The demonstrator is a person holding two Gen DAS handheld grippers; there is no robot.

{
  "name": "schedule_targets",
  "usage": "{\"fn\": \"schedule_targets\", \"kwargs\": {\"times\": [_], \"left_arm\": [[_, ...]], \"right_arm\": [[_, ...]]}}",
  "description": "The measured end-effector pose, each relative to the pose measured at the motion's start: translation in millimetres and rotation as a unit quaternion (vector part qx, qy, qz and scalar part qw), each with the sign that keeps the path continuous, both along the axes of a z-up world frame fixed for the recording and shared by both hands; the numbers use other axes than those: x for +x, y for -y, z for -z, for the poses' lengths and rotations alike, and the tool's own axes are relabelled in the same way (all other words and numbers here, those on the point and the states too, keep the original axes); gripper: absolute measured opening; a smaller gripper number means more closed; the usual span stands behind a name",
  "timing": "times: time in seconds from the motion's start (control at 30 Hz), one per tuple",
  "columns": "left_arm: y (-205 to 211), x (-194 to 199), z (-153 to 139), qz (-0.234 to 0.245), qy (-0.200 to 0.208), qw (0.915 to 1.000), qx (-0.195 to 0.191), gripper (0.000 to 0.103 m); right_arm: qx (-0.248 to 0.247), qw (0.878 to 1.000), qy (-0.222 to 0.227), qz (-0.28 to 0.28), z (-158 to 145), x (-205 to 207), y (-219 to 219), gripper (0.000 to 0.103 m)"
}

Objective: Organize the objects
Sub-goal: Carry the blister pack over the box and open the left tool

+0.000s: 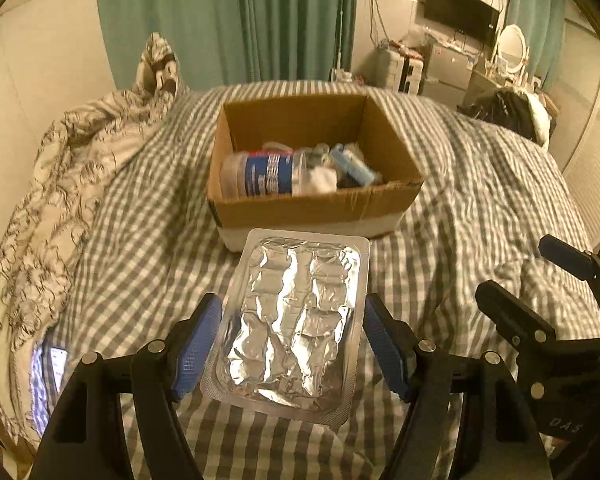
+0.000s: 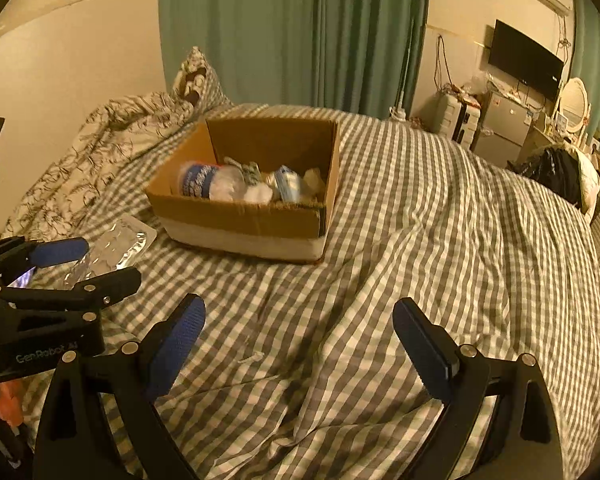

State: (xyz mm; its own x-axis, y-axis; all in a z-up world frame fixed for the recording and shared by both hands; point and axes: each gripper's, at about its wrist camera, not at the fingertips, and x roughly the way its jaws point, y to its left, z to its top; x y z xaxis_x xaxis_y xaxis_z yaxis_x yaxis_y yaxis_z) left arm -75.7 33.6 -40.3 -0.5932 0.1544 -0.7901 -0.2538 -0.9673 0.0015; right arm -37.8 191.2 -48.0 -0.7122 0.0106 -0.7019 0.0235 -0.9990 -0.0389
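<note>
A silver foil blister pack hangs above the checked bedspread, with my left gripper shut on its two long edges. Just beyond it stands an open cardboard box holding a blue-labelled bottle and several small packets. In the right wrist view the left gripper carries the pack at the left, short of the box. My right gripper is open and empty over the bedspread; it also shows at the right edge of the left wrist view as the right gripper.
A checked bedspread covers the bed. A patterned duvet is bunched along the left side, with a lit phone by it. A dark bag lies at the far right corner. Green curtains hang behind.
</note>
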Motion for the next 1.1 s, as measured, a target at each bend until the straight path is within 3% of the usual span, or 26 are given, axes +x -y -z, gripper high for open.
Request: {"fn": "schedule_targets", "kwargs": {"times": [0.27,0.67,0.9,1.1], "left_arm": [[-15.8,-22.2,-35.3,0.013,-0.044,0.9989,0.000,0.074],[-31.9,-114.9,-57.2,0.005,-0.065,0.9977,0.020,0.074],[-42.4,-159.0,-47.6,0.001,-0.071,0.9973,0.017,0.074],[-44.8,-190.9,-15.1,-0.001,-0.047,0.9989,0.000,0.074]], "right_arm": [[-0.009,1.000,-0.027,-0.013,-35.1,-14.4,-9.4,0.095],[-0.025,0.998,-0.051,-0.012,-74.5,-104.1,-27.0,0.095],[-0.021,0.999,-0.046,0.010,-67.8,-157.5,-46.6,0.095],[-0.029,0.999,-0.033,0.018,-45.5,-189.0,-61.3,0.095]]}}
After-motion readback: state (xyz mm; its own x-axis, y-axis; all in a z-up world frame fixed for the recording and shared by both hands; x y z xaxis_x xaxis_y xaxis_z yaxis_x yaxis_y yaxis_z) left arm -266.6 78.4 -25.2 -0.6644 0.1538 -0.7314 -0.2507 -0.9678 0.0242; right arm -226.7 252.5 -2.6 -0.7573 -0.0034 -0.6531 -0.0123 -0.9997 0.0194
